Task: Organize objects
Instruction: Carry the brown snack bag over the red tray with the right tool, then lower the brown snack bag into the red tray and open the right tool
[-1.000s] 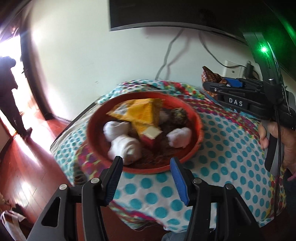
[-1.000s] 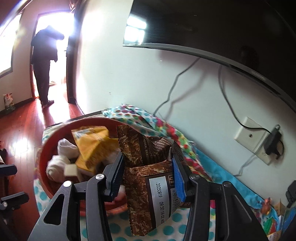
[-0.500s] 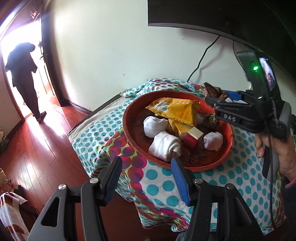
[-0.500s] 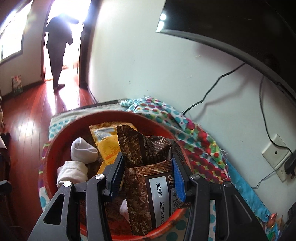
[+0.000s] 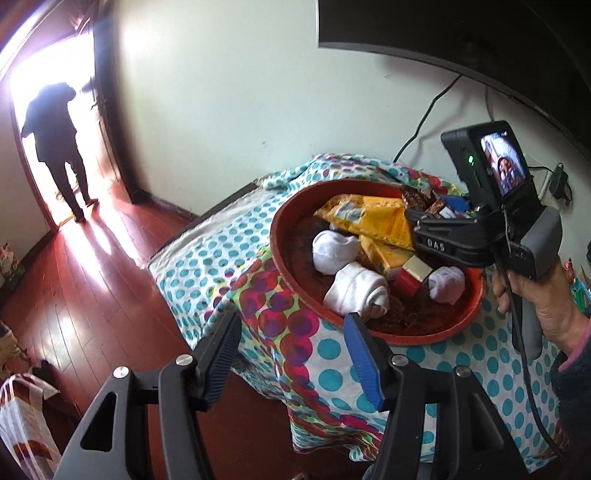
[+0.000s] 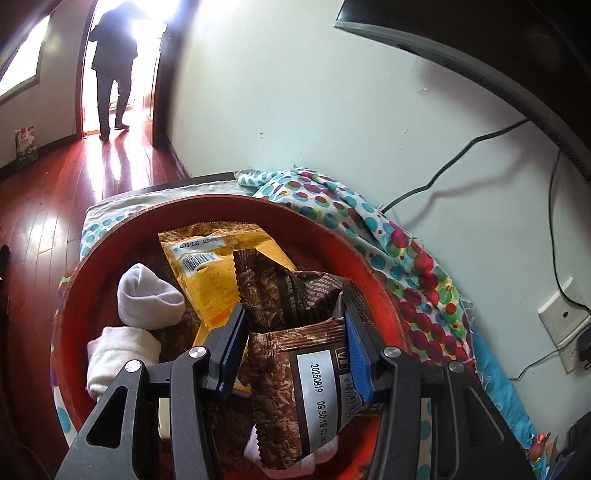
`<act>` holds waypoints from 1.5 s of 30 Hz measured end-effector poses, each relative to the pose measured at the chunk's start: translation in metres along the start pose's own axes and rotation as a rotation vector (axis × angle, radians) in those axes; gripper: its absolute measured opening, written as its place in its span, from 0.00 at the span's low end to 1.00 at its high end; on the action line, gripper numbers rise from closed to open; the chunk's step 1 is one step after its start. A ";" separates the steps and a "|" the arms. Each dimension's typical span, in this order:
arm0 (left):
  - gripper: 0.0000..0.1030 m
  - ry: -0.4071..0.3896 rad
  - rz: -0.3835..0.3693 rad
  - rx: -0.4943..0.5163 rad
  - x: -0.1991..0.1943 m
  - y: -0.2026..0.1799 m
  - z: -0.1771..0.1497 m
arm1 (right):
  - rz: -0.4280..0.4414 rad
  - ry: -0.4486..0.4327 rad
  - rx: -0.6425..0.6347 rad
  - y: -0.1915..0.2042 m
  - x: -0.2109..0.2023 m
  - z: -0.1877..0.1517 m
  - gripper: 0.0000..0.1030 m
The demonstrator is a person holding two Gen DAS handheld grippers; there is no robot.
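Note:
A round red tray (image 5: 291, 280) sits on a dotted tablecloth (image 5: 461, 362). In it lie a yellow snack bag (image 5: 373, 218), rolled white socks (image 5: 358, 291) and a small red box with a gold lid (image 5: 410, 275). My right gripper (image 6: 293, 325) is shut on a brown snack packet (image 6: 295, 332) and holds it over the tray (image 6: 96, 266), above the yellow bag (image 6: 199, 273) and socks (image 6: 147, 299). It also shows in the left wrist view (image 5: 439, 206) over the tray's far side. My left gripper (image 5: 291, 343) is open and empty, near the tray's front edge.
The table stands against a white wall under a dark screen (image 5: 461, 33) with cables and a wall socket (image 6: 561, 317). A red wood floor (image 5: 92, 288) lies to the left, with a bag (image 5: 22, 424) on it. A person (image 5: 55, 144) stands in the bright doorway.
My right gripper has carried the brown packet in over the tray. My left gripper has drawn back and turned left, so the tray has shifted right in its view.

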State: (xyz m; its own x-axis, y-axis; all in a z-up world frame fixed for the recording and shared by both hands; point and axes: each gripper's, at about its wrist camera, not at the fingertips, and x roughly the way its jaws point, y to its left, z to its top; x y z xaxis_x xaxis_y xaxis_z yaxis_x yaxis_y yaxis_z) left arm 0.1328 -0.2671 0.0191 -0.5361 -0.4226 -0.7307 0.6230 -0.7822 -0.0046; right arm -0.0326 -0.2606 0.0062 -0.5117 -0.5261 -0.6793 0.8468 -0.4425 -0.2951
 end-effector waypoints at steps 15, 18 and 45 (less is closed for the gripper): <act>0.60 0.095 -0.047 -0.049 0.026 -0.006 0.009 | 0.012 0.076 0.096 -0.009 0.018 0.015 0.51; 0.63 0.093 -0.048 -0.056 0.028 -0.006 0.011 | 0.027 0.076 0.122 -0.009 0.013 0.013 0.52; 0.66 0.179 0.044 -0.063 0.051 -0.007 0.024 | 0.111 0.121 0.293 -0.028 -0.047 0.009 0.92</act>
State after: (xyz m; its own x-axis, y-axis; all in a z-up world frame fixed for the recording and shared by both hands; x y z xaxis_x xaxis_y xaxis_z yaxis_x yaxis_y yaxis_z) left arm 0.0875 -0.2943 -0.0022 -0.4012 -0.3634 -0.8408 0.6810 -0.7323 -0.0084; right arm -0.0340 -0.2300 0.0521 -0.3826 -0.5002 -0.7768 0.8098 -0.5863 -0.0213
